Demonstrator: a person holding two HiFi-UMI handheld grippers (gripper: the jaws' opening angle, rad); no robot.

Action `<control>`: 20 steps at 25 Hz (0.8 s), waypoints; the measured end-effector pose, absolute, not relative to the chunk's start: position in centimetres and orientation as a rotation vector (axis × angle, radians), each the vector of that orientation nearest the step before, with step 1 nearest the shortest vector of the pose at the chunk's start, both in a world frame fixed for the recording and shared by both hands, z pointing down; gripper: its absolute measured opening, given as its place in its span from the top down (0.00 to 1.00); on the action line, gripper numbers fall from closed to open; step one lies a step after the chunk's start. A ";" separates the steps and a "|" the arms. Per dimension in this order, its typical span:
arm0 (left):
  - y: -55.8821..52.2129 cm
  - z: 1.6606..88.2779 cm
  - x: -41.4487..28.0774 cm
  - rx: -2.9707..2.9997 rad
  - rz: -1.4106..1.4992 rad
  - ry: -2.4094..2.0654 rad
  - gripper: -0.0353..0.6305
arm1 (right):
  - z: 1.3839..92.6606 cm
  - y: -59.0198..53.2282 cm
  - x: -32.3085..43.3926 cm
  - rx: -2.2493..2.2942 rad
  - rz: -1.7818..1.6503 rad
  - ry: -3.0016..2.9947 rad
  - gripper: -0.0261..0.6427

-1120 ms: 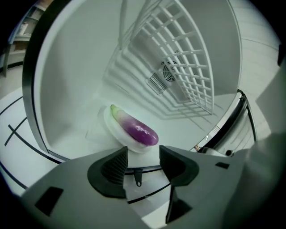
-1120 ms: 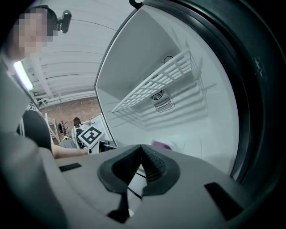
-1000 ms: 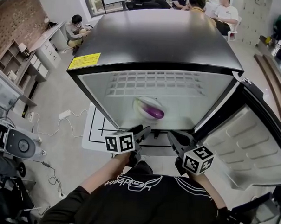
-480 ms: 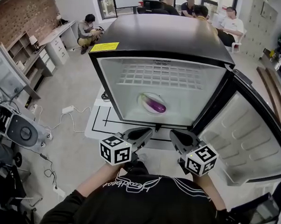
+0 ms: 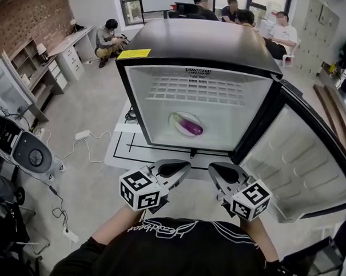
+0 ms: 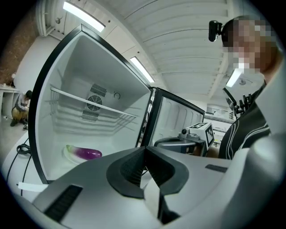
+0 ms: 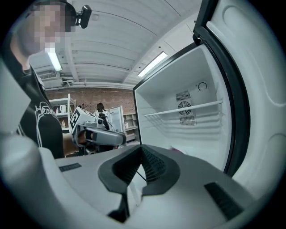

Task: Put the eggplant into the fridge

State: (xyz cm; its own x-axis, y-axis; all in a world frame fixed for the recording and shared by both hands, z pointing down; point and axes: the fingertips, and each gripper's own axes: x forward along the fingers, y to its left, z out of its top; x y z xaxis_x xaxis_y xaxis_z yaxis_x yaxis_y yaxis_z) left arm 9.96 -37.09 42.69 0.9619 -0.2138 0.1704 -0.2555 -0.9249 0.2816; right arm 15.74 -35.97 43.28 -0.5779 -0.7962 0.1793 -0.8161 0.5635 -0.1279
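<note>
The eggplant (image 5: 192,128) is parked on a plate (image 5: 191,115) on the fridge (image 5: 200,47) floor, under the shelf (image 5: 195,91), and the door (image 5: 298,163) is swung wide open. The left gripper (image 5: 185,163) and right gripper (image 5: 213,165) are held out front, the 2 clenched tight, nothing gripped.

Black shirt (image 5: 176,257) with white script; grey left gripper (image 5: 187,163) and right gripper (image 5: 211,165).

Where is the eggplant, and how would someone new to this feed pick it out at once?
Find the black fridge standing with its door open. Inside its white cabinet, below the wire shelf, a pale plate sits on the floor. The eggplant lies on that plate: purple, oblong, and the only coloured item in there.
</note>
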 end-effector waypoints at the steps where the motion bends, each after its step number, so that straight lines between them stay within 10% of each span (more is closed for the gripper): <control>1: -37.0 42.7 10.0 2.818 0.206 -0.335 0.93 | 43.3 -35.9 15.7 1.388 0.296 -2.680 0.95; 20: -27.6 39.8 1.2 2.831 0.229 -0.216 0.93 | 41.6 -26.6 6.5 1.433 0.277 -2.651 0.95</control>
State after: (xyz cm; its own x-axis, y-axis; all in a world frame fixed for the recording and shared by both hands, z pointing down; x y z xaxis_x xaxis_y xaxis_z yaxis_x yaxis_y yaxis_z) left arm 1.23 -27.59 39.81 0.9761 -0.1241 0.1783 -0.1706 -0.9461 0.2753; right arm 6.51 -26.63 41.58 -0.5463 -0.8164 0.1871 -0.8375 0.5362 -0.1054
